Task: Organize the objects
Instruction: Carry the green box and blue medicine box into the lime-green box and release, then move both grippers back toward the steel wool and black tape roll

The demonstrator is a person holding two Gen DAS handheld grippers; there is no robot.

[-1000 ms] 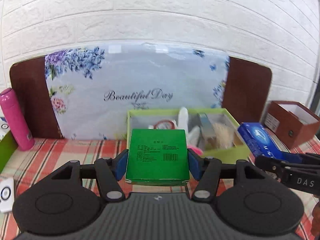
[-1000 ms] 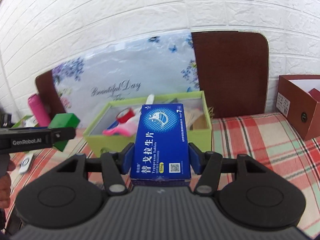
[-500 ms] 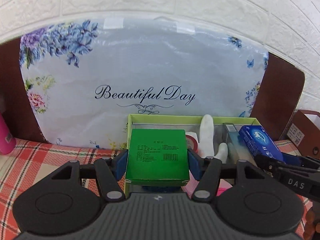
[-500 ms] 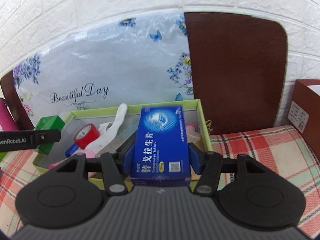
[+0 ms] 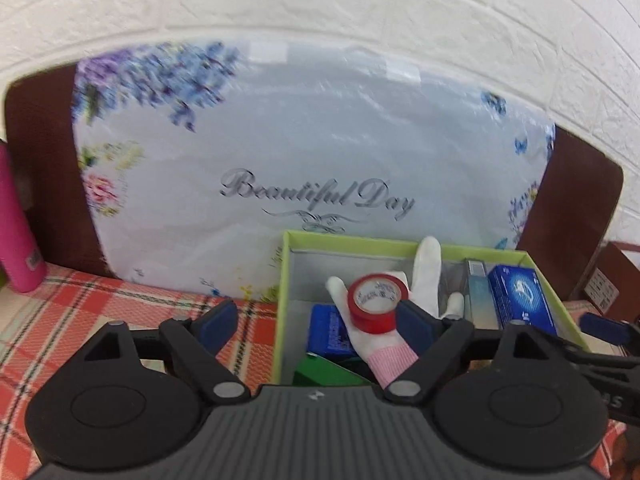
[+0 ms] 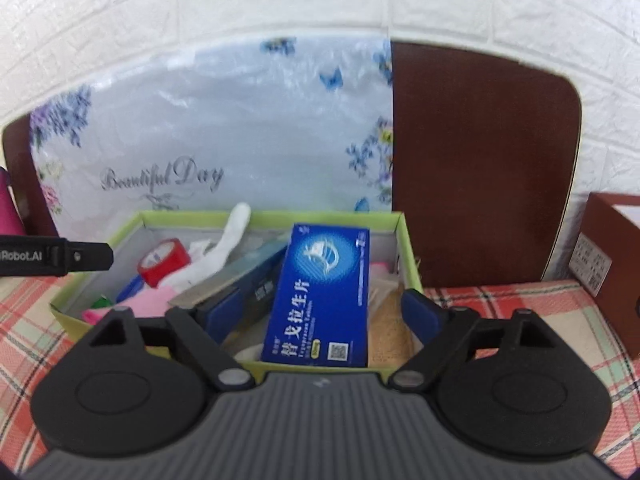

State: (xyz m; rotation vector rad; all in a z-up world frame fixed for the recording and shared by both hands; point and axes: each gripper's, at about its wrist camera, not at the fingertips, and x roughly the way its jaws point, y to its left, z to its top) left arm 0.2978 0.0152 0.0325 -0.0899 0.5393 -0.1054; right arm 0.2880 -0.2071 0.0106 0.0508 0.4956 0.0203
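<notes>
My left gripper [image 5: 316, 322] hangs over the left end of the light green storage box [image 5: 282, 304], jaws opening. The green carton [image 5: 326, 372] lies free below it inside the box, beside a red tape roll [image 5: 376, 302] and a white glove [image 5: 428, 272]. My right gripper [image 6: 322, 312] is over the box's right half [image 6: 408, 240], jaws opening too. The blue medicine carton [image 6: 324, 296] leans inside between the pads with a gap on each side. The same blue carton [image 5: 520, 300] shows at the right in the left wrist view.
A floral "Beautiful Day" cushion [image 5: 304, 152] and a brown backrest [image 6: 480, 168] stand behind the box. A pink bottle [image 5: 16, 232] is at far left, a brown cardboard box [image 6: 612, 264] at far right. A checked cloth [image 6: 520, 312] covers the table.
Both grippers moved over the storage box and opened. The green carton dropped out of the left jaws into the box; the blue carton left the right pads and rests inside.
</notes>
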